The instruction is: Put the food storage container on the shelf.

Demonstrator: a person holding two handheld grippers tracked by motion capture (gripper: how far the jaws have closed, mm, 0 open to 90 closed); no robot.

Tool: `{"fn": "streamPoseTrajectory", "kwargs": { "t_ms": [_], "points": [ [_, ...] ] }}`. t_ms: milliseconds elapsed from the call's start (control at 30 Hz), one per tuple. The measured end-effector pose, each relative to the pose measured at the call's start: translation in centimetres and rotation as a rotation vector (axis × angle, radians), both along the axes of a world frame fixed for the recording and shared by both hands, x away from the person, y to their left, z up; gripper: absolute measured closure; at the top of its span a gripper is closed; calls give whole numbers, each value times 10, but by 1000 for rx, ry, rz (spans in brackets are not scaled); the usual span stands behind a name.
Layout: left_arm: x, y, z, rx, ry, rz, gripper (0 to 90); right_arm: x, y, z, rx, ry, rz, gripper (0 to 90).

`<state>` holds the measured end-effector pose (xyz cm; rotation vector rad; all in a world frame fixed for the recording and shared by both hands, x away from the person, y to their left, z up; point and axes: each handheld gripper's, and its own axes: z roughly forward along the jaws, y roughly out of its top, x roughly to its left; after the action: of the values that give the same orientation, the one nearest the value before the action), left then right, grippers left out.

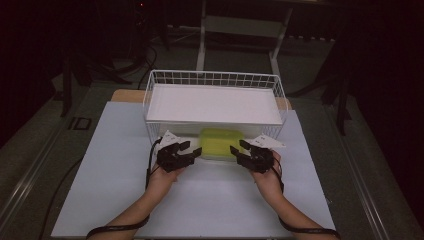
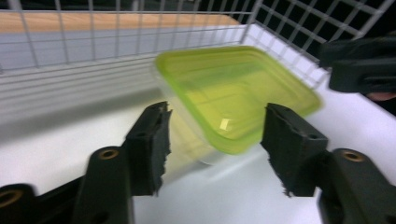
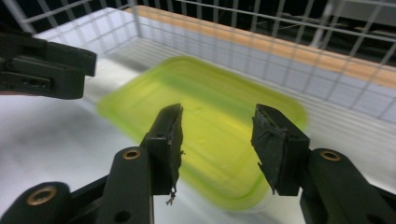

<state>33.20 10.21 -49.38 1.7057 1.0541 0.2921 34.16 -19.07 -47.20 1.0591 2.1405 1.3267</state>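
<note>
- The green-lidded container (image 1: 221, 143) lay between both tongs, long axis running across from one to the other.
- Left tongs (image 1: 189, 151) and right tongs (image 1: 240, 150) stood apart, gripping nothing, equally near.

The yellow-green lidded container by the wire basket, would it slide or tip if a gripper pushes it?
The container looks low and wide, so it probably slides rather than tips. Its lid looks like smooth plastic, probably slippery under the pads. It seems see-through and empty, so probably light.
</note>
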Motion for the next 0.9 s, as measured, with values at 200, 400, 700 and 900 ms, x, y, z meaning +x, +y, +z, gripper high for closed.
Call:
{"fn": "streamPoseTrajectory", "kwargs": {
  "t_ms": [200,400,700,900],
  "points": [
    [-18,5,3,0,-13,-82,226,-11,6,-2,-18,39,41,673],
    [-33,6,-4,-9,-61,-103,17,-19,13,-15,-61,76,76,871],
    [-34,3,-11,-25,-65,-132,3,-11,23,-37,-133,118,83,899],
    [-35,1,-14,-6,-82,-141,3,4,26,-42,-135,122,54,899]
  ]
}}
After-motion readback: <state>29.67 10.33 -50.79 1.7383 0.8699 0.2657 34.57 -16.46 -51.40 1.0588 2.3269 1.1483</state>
